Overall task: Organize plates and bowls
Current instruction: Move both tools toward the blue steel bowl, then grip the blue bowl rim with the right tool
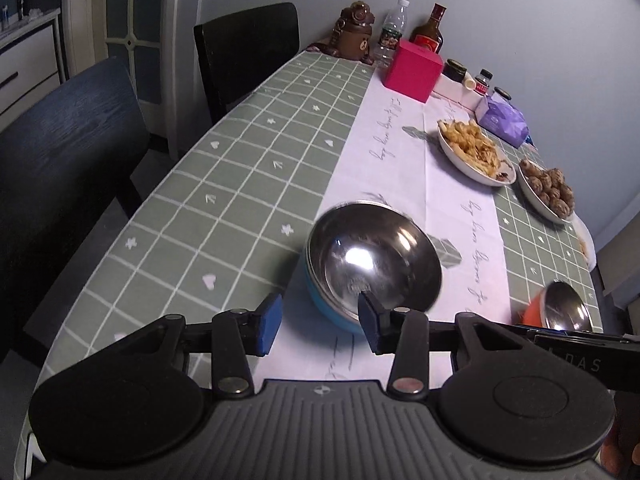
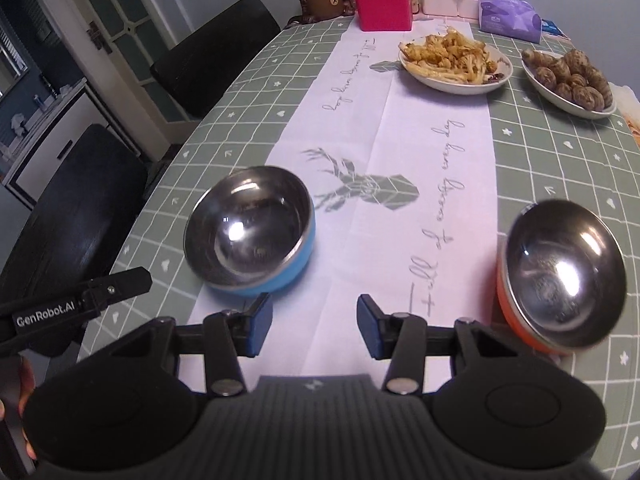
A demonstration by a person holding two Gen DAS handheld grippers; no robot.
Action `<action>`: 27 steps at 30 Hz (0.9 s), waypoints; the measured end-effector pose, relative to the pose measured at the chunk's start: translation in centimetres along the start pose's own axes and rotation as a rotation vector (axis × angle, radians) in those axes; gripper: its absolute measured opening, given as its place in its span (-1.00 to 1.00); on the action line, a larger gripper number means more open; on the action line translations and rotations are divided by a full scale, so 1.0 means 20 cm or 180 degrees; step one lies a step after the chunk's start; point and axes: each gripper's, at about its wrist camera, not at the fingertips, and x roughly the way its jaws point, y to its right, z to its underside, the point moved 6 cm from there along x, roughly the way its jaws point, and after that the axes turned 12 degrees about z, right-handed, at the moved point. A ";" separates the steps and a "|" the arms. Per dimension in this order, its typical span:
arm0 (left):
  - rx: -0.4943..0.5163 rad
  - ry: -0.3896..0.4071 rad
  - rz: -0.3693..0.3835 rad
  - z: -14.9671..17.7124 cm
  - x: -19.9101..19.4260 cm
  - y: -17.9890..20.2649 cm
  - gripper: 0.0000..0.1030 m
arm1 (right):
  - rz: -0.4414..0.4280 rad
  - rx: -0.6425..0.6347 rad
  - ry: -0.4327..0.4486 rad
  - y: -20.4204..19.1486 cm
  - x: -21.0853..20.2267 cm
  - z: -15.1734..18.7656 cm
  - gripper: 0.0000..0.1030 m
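While both grippers gape, blue bowl (image 2: 256, 232) left of orange bowl (image 2: 560, 276).

On my left sits the blue bowl (image 2: 256, 232), steel-lined, empty and upright, resting where the white runner meets the green checked cloth. On my right stands the orange bowl (image 2: 560, 276), the same steel-lined kind, also empty and upright, on the green checks just beside the runner's other edge, well apart from the blue one. Farther back lies a white plate of cauliflower (image 2: 456, 64) on the runner, and near it to the right a white plate of mushrooms (image 2: 568, 80).
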 end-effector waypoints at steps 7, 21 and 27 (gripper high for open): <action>0.0020 0.0079 -0.0053 -0.05 0.17 -0.09 -0.20 | -0.0017 0.0180 -0.0108 -0.05 0.18 -0.08 -0.30; -0.0056 0.0030 0.0043 -0.09 0.41 -0.12 -0.52 | 0.0035 0.0369 -0.0291 -0.06 0.42 -0.15 -0.58; 0.0020 -0.0029 0.0005 -0.06 0.43 -0.10 -0.83 | 0.0067 0.0436 -0.0335 -0.08 0.42 -0.13 -0.80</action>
